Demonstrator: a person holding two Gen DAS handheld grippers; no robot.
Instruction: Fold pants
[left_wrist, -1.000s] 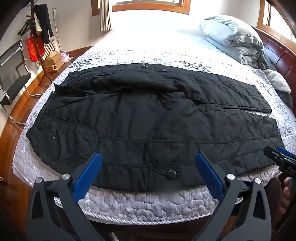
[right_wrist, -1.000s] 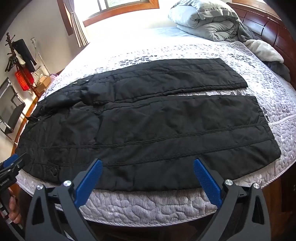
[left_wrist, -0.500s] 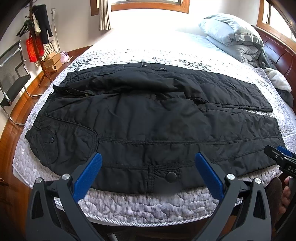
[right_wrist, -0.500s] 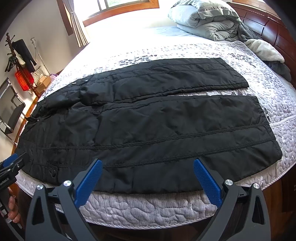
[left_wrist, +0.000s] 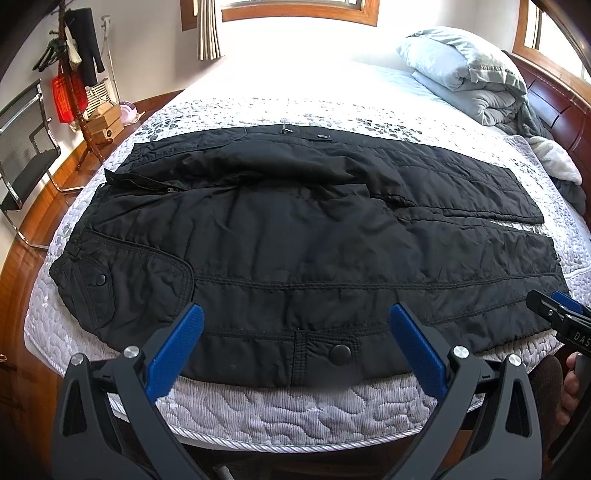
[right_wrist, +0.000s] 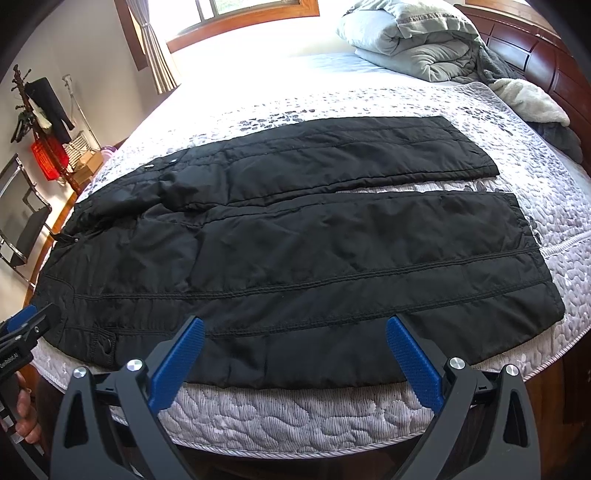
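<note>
Left hand-held gripper (left_wrist: 293, 345): its blue-padded jaws stand spread wide and empty, poised just above the near hem of the pants at the waist end.
Black quilted padded pants (left_wrist: 295, 240): spread flat across the white patterned quilted bed (left_wrist: 295, 410), waist to the left, both legs running right, the far leg lying apart from the near one toward the cuffs.
Bunched fabric at the crotch (left_wrist: 258, 166): rumpled and raised; judged likely to trap a ridge if a leg is folded over it unsmoothed.
Snap pocket flap (left_wrist: 341, 354): sits right at the near edge; a pinch here might catch only the flap or top layer, so the layers would separate on lifting.
Near edge of the bed: the pants lie close to it; a pull toward the person could drag the slippery-looking cloth off the mattress.
Right hand-held gripper (right_wrist: 295, 349): likewise gaping and holding nothing, over the near leg's hem.
Uneven lift: if the two ends rise at different rates, the fold would probably skew.
Containers: stacked cardboard boxes (left_wrist: 105, 123) by the coat stand at far left; contents not visible.
</note>
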